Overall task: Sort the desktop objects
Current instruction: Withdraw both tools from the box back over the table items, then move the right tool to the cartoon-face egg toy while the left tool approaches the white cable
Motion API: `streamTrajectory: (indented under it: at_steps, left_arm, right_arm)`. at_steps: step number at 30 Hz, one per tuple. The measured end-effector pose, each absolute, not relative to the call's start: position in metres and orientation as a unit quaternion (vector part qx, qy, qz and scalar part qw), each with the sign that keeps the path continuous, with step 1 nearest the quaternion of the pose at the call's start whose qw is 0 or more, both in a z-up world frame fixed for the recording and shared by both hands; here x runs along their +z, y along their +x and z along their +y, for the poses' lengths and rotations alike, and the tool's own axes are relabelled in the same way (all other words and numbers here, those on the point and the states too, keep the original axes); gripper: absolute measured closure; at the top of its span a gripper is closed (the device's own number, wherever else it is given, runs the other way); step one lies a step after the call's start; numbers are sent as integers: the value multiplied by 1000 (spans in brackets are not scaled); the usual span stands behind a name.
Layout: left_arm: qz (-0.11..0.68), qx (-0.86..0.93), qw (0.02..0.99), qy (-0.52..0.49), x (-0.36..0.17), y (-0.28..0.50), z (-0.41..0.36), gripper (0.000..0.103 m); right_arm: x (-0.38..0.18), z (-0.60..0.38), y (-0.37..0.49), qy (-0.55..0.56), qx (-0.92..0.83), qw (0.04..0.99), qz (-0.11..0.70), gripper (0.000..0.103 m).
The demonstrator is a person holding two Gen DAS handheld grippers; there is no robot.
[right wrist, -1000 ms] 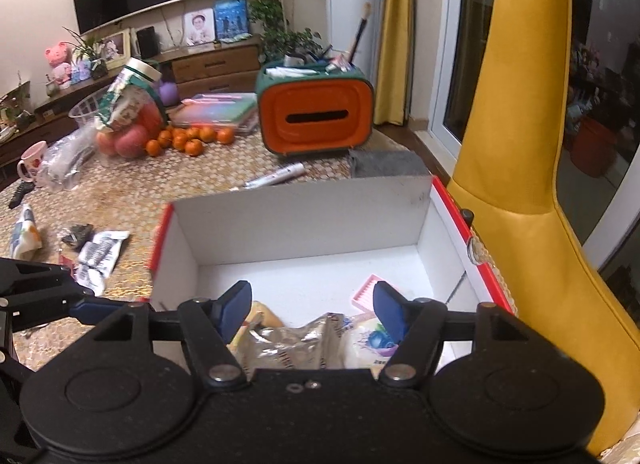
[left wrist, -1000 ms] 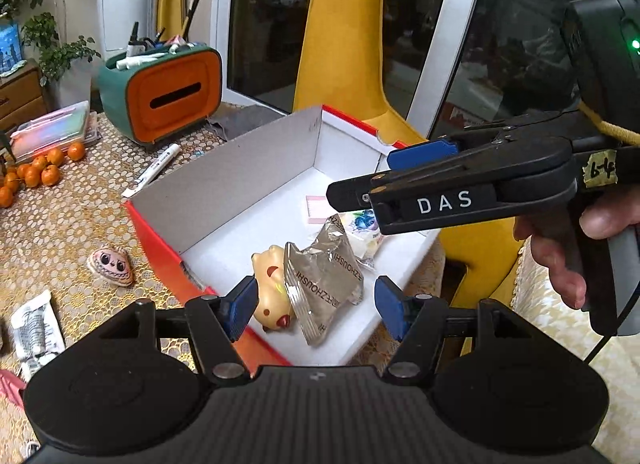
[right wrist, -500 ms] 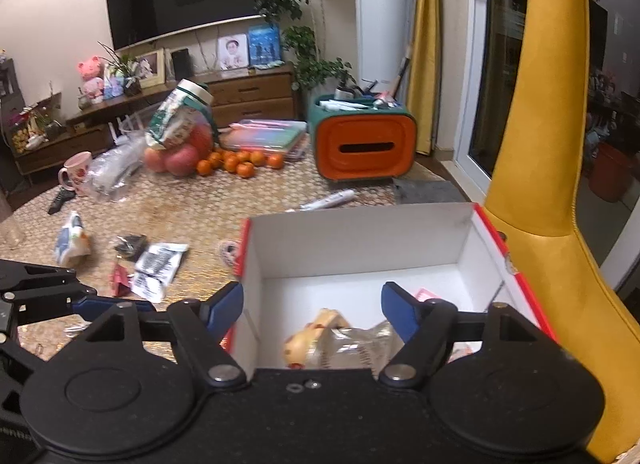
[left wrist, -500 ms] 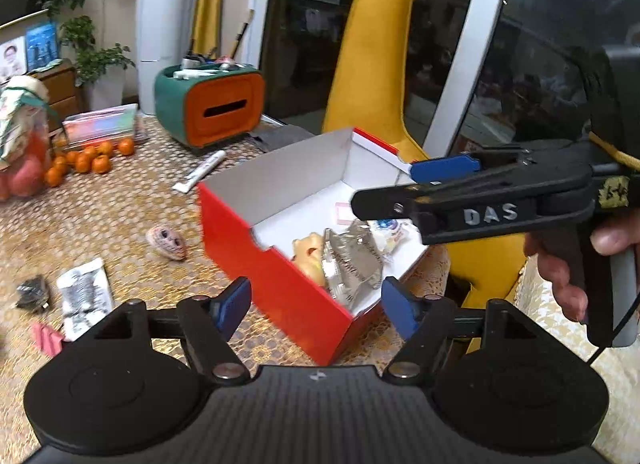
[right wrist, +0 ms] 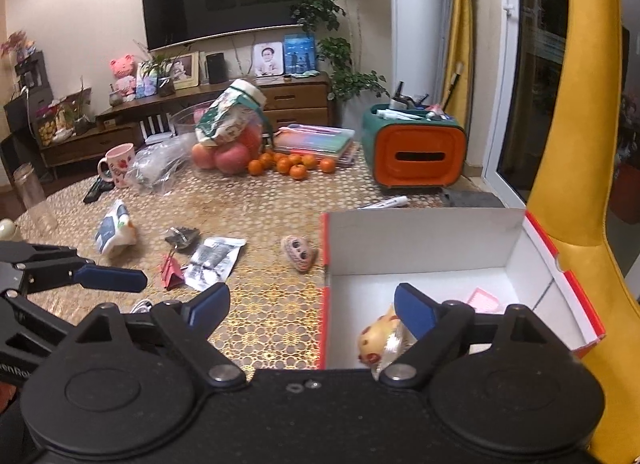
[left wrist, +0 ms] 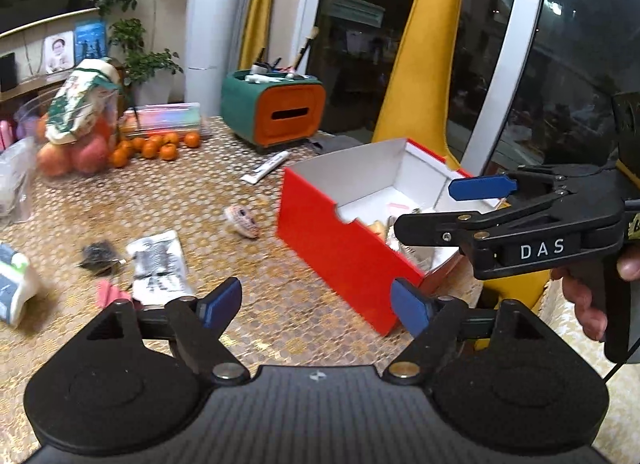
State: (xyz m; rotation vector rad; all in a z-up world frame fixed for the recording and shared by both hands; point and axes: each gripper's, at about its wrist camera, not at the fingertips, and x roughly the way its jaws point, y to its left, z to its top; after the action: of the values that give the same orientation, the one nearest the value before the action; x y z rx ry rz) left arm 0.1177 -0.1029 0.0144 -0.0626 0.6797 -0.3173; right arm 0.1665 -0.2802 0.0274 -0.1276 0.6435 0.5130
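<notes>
A red box point(left wrist: 344, 248) with a white inside point(right wrist: 420, 248) stands at the table's right edge. It holds a yellow toy point(right wrist: 376, 340), a silver wrapper and a pink card point(right wrist: 484, 300). My left gripper point(left wrist: 316, 304) is open and empty, above the table in front of the box. My right gripper point(right wrist: 312, 306) is open and empty, over the box's near left corner; it also shows in the left wrist view point(left wrist: 476, 200). Loose on the table lie a small face-painted toy point(right wrist: 299, 252), a black-and-white packet point(right wrist: 214, 260), a pink clip point(right wrist: 171, 274), a dark clip point(right wrist: 182, 236) and a white pouch point(right wrist: 112, 232).
An orange and teal organizer point(right wrist: 416, 152) with pens stands at the back right, a white tube point(right wrist: 384, 203) in front of it. Oranges point(right wrist: 292, 164), apples, books, a plastic bag and a mug point(right wrist: 118, 164) crowd the back. A yellow chair point(right wrist: 580, 184) stands right of the box.
Both grippers have pulled back and up from the box and swung left, so more of the table shows. Both stay open and empty.
</notes>
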Motion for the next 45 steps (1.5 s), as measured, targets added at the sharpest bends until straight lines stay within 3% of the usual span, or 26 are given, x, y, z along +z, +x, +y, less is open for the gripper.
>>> streamTrajectory:
  at_steps: [25, 31, 34, 45]
  left_arm:
    - [346, -73, 934, -53, -51, 92, -6, 21]
    - [349, -72, 932, -63, -66, 101, 6, 14]
    - [350, -71, 931, -72, -73, 106, 12, 0]
    - [372, -70, 922, -82, -102, 126, 28, 0]
  right_arm:
    - [-19, -186, 173, -87, 228, 916, 319, 13]
    - [-38, -174, 189, -82, 202, 917, 333, 13]
    - [-44, -168, 198, -82, 194, 918, 336, 13]
    - [-65, -139, 243, -101, 176, 917, 343, 13]
